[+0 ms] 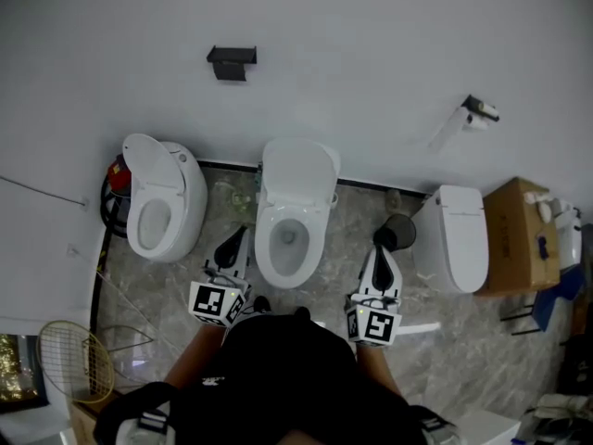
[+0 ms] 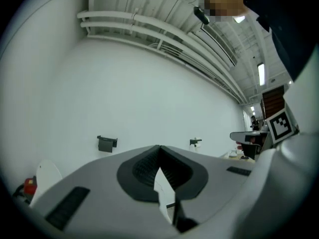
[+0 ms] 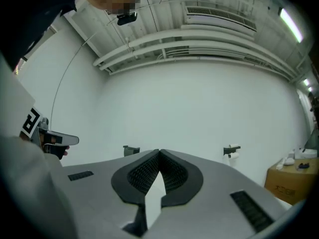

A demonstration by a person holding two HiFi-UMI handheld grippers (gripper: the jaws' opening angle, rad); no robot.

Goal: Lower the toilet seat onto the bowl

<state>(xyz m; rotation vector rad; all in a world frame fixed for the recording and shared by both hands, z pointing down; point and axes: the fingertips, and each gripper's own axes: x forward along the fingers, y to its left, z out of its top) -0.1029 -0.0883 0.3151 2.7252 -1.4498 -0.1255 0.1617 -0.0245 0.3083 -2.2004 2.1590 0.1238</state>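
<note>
Toilet seat (image 1: 298, 170) of the middle toilet stands raised at the back against the wall (image 1: 371, 44), above the bowl (image 1: 263, 248). Left gripper (image 1: 233, 245) and right gripper (image 1: 380, 248) flank the bowl, apart from it. Fingers (image 2: 142, 169) on both are closed and empty. We judge the seat stiff, light, smooth plastic on a rear hinge. It's slippery and could slam. Best hold is the free top edge, far from the hinge.

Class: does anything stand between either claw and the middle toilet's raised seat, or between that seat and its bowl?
Nothing visible does. The left claw and right claw, both shut and empty, flank the front of the bowl. The raised seat stands behind it against the wall, and the bowl's rim is bare.
</note>
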